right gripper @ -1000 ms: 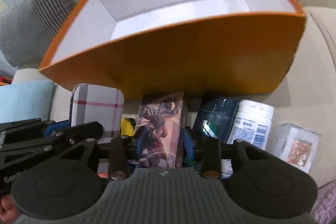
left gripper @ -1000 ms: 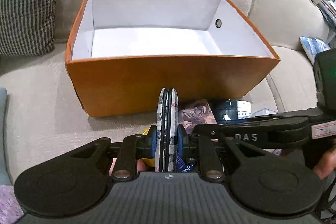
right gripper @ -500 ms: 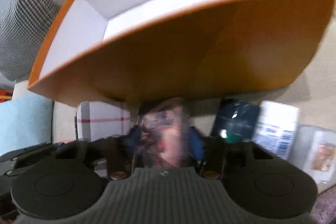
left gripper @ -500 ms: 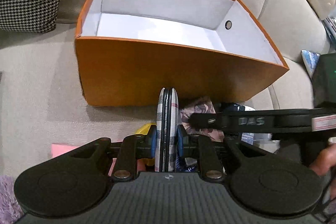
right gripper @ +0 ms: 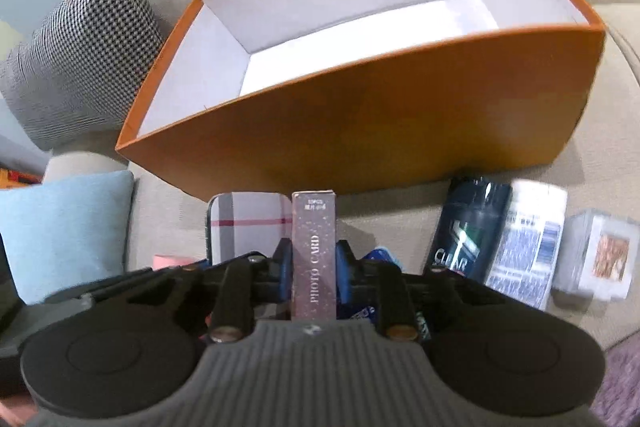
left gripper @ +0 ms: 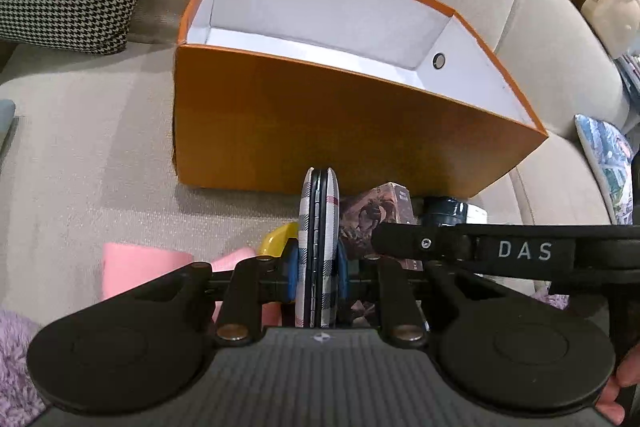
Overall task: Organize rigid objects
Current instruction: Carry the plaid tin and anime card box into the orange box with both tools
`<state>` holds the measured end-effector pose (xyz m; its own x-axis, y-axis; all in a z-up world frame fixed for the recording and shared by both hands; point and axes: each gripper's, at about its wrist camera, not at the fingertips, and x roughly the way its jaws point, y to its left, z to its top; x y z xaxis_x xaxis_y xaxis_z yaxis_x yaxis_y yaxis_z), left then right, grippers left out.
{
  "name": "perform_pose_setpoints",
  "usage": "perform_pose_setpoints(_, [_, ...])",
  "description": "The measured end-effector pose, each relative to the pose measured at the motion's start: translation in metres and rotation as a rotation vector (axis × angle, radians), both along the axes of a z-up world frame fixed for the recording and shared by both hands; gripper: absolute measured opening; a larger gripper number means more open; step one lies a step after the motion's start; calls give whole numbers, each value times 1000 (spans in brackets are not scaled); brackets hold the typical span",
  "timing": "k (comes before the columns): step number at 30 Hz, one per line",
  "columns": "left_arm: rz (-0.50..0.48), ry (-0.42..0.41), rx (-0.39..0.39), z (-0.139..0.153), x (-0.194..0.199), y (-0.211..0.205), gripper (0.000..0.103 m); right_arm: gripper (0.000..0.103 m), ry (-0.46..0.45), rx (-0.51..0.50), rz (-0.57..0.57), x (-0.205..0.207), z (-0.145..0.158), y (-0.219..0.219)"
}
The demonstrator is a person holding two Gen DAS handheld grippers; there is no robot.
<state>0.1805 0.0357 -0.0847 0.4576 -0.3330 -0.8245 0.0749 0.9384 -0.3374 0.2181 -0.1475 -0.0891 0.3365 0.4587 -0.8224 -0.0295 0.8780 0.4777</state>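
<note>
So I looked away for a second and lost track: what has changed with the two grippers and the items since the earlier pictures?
The right gripper turned the photo card box from face-on to edge-on; its jaws are closing on it. The orange box slid rightward in the left view. Unchanged: the left gripper stays shut on the plaid case, the orange box is empty, and the bottles lie beside it.

Beige sofa seat under orange box, bottles, cushions.

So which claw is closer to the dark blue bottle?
Right. The right claw sits just beside the dark blue bottle; the left claw is farther, past the photo card box.
</note>
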Motion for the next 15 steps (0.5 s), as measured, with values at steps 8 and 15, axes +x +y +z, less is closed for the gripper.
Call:
perform_pose_setpoints(8, [-1, -113, -117, 74, -21, 12, 21, 23, -190, 14, 26, -25, 82, -18])
perform_pose_setpoints(15, [-10, -215, -108, 135, 23, 24, 21, 23, -307, 57, 11, 9, 137, -35])
